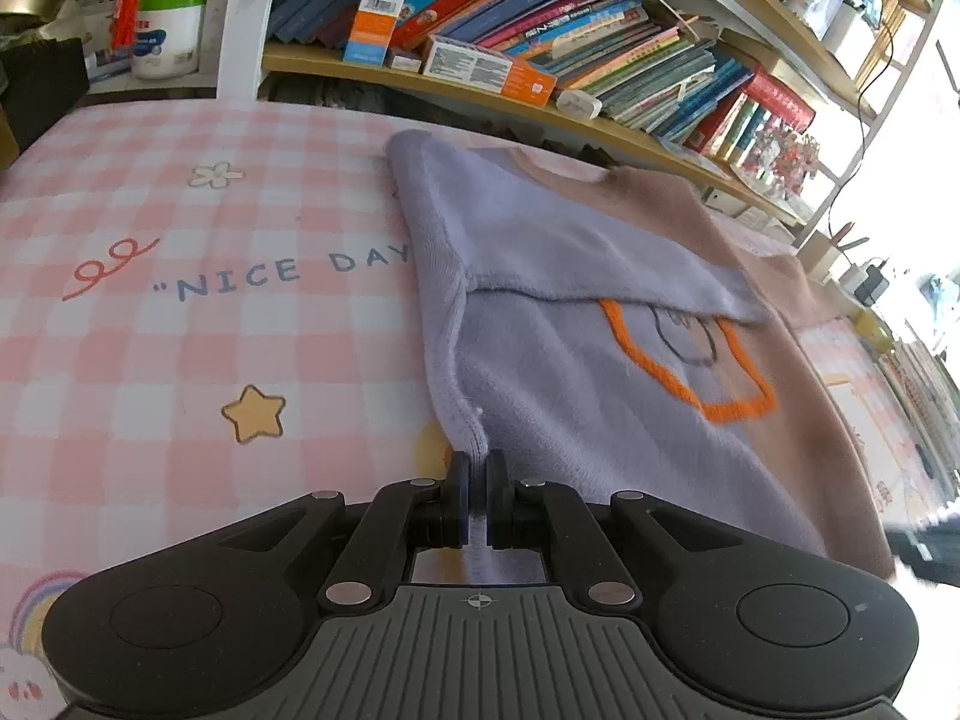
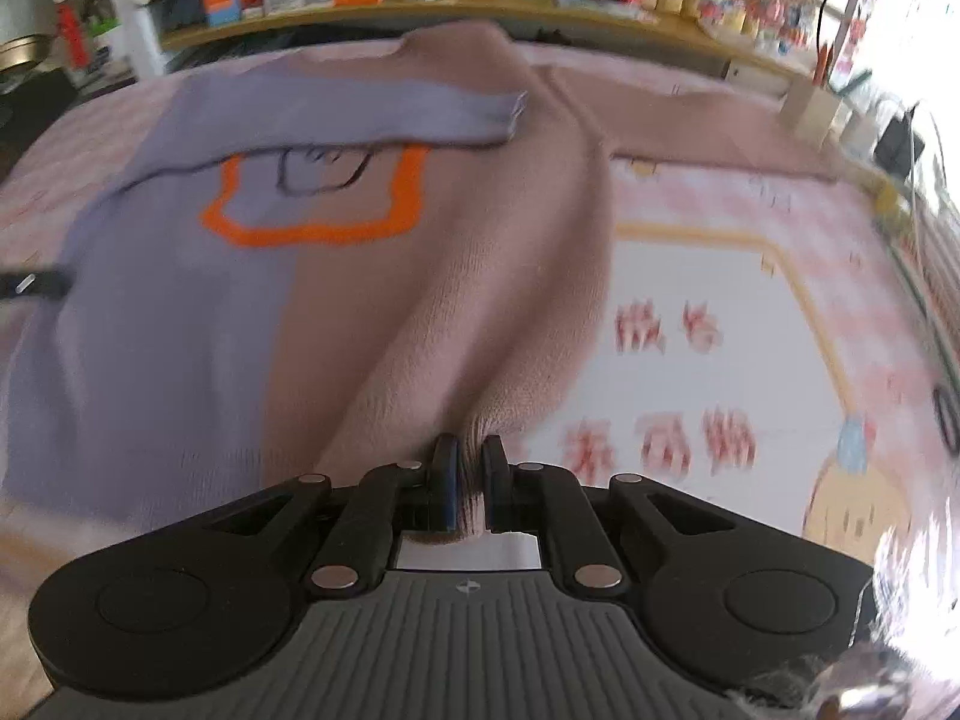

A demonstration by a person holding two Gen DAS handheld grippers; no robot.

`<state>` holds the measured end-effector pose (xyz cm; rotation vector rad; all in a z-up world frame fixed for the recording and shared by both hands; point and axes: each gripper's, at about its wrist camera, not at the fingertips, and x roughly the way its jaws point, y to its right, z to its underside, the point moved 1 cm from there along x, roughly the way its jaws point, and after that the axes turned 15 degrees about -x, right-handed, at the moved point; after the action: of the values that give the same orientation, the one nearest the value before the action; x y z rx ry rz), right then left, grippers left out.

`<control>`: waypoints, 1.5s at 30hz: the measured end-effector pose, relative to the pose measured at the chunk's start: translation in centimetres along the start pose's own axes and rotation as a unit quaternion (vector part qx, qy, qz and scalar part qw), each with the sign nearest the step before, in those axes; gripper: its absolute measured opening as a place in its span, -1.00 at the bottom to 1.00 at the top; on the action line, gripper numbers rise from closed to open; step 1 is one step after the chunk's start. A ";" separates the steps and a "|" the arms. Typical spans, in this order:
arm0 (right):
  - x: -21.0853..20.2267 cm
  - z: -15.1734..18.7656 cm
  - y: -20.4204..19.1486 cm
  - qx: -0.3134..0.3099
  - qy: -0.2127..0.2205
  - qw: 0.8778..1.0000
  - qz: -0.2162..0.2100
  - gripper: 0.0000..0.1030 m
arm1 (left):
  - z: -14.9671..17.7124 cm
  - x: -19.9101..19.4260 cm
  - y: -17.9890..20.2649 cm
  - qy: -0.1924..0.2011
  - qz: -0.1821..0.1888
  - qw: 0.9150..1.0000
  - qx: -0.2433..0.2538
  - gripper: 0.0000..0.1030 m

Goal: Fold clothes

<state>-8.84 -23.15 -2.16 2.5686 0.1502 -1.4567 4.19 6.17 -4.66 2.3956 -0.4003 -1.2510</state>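
1. The sweater [image 1: 600, 396] lies flat on the pink checked sheet [image 1: 180, 330] of the bed, collar at the far side beside the bookshelf [image 1: 540, 90] and hem at the near side, probably so that both near corners can be reached at once.
2. Its lilac sleeve [image 1: 570, 252] is already laid across the chest, over the top of the orange outline [image 1: 690, 384]; that narrows the left side into a straight edge.
3. The left gripper [image 1: 478, 474] has its jaws pressed together on the lilac hem at the near left corner, pinching the seam so that the edge stays taut.
4. The right gripper [image 2: 468, 462] pinches the brown hem at the near right; the knit puckers into folds that run toward its jaws, so it seems to pull on the cloth.
5. The brown sleeve [image 2: 690, 120] lies spread out to the far right, not yet folded in.
6. Gripping both hem corners suggests lifting the near edge toward the collar.
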 end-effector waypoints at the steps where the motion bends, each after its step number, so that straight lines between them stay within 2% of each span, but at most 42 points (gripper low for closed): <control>1: -0.6 0.6 -0.3 0.004 -0.006 1.000 -0.014 -0.85 | -0.2 0.1 0.0 -0.001 -0.001 1.000 0.002 -0.92; 4: -1.4 1.9 -0.9 0.012 -0.010 1.000 -0.026 -0.86 | -0.3 0.2 0.1 -0.003 -0.003 1.000 0.010 -0.92; 7: -1.1 1.5 0.1 0.039 -0.002 0.999 0.001 -0.86 | -0.2 0.2 0.3 -0.004 -0.006 1.000 0.016 -0.92; 13: 0.0 0.0 2.1 0.056 0.009 0.997 0.052 -0.86 | 0.6 -0.1 1.0 -0.009 -0.001 1.000 0.016 -0.92; 23: 0.2 0.1 2.4 0.042 0.000 0.998 0.050 -0.84 | 0.9 -0.2 1.2 -0.003 -0.005 1.000 0.007 -0.92; 24: 0.2 0.0 2.6 0.043 -0.002 0.998 0.049 -0.70 | 0.9 -0.2 1.2 -0.003 -0.006 1.000 0.007 -0.92; 25: -0.1 0.2 2.8 0.046 -0.003 0.998 0.047 -0.45 | 0.9 -0.2 1.2 -0.002 -0.007 1.000 0.006 -0.92; 27: -1.0 0.7 3.1 0.051 0.000 0.998 0.046 -0.20 | 0.9 -0.3 1.1 0.000 -0.011 1.000 0.005 -0.92; 31: -2.0 1.0 4.4 0.059 0.013 0.997 0.052 -0.20 | 0.8 -0.3 1.1 0.010 -0.028 1.000 0.000 -0.92; 33: -1.7 0.8 5.1 0.061 0.017 0.997 0.050 -0.30 | 0.8 -0.3 1.2 0.015 -0.039 0.999 -0.006 -0.92; 38: 0.3 0.5 5.6 0.040 0.008 0.999 0.008 -0.44 | 1.0 -0.3 2.0 0.025 -0.071 0.997 -0.009 -0.89; 41: 0.7 0.5 5.8 0.014 0.008 1.000 -0.014 -0.49 | 0.8 -1.3 3.0 0.055 -0.103 0.993 -0.013 -0.85; 42: 0.9 0.4 5.9 0.005 0.008 1.000 -0.021 -0.57 | 0.6 -1.8 3.5 0.068 -0.112 0.991 -0.013 -0.85; 45: 0.7 0.6 6.6 -0.020 0.005 0.999 -0.048 -0.60 | -0.1 -2.8 6.1 0.103 -0.125 0.987 0.010 -0.84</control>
<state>-7.80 -29.73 -2.39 2.5695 0.3057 -1.4567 2.31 2.04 0.27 2.6228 -0.0496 -1.0844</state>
